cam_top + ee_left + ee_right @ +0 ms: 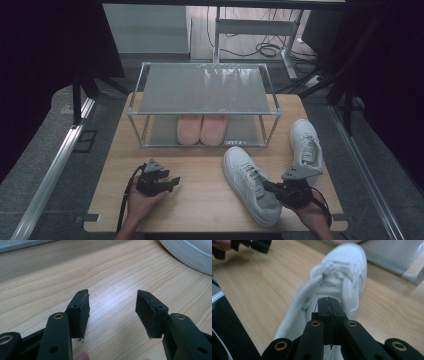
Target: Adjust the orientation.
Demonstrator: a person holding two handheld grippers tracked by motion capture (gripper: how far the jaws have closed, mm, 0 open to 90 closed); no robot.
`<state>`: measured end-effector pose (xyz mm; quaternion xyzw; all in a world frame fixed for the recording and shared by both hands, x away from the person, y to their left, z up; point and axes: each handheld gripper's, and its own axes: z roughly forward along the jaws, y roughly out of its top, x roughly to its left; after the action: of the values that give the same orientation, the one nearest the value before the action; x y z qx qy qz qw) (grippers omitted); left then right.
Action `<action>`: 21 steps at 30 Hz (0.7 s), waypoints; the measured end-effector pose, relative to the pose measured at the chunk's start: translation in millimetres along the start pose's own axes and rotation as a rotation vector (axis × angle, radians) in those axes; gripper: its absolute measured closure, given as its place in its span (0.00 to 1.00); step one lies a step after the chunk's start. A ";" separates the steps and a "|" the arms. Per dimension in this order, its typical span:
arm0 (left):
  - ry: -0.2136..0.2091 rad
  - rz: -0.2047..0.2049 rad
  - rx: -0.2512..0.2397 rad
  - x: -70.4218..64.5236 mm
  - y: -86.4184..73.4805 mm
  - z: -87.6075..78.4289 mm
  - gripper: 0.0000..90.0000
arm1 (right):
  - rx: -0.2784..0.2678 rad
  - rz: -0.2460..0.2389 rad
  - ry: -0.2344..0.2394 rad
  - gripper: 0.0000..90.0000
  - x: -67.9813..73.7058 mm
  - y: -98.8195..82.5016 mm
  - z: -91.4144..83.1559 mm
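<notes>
A white sneaker [245, 175] lies on the wooden table [200, 165], toe toward the shoe rack. My right gripper [266, 186] is at its heel end. In the right gripper view its jaws [329, 302] stand pad against pad over the opening of the sneaker [344, 267]; I see nothing between them. A second white sneaker [306, 142] lies to the right. My left gripper [173, 182] rests low on the table at the left, held in a hand. It [112, 302] is open with bare wood between the fingers, and the sneaker's sole edge [190, 253] is beyond.
A metal two-tier shoe rack [205, 90] stands at the back of the table, with a pair of pink slippers [201, 129] on its lower shelf. Its top shelf is bare. Dark frames and cables lie beyond the table.
</notes>
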<state>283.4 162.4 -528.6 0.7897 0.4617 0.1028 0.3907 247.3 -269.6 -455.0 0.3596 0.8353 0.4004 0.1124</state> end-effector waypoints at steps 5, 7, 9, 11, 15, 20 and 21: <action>0.000 0.000 0.005 0.2 -0.4 0.9 0.50 | 0.025 0.019 0.005 1.00 -3.4 -8.3 6.3; 0.000 -0.001 0.006 -0.2 -0.5 1.6 0.50 | 0.024 0.018 -0.001 1.00 -4.3 -9.0 5.3; -0.002 0.005 0.009 -0.9 -0.5 2.4 0.50 | 0.025 0.014 -0.007 1.00 -4.3 -9.2 5.2; -0.002 0.007 0.010 -1.2 -0.6 2.7 0.50 | 0.028 0.011 -0.010 1.00 -4.5 -9.0 5.3; -0.002 0.006 0.009 -0.8 -0.7 2.4 0.50 | 0.034 0.006 -0.030 1.00 -8.0 -8.2 4.5; 0.001 -0.001 0.009 0.3 -1.4 2.3 0.50 | 0.018 0.033 -0.017 1.00 -14.1 -9.7 3.3; 0.000 0.000 0.009 0.3 -1.4 2.3 0.50 | 0.017 0.032 -0.017 1.00 -13.9 -9.8 3.4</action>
<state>283.9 161.8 -531.2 0.7913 0.4625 0.1008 0.3871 253.9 -281.3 -466.0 0.3771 0.8319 0.3919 0.1099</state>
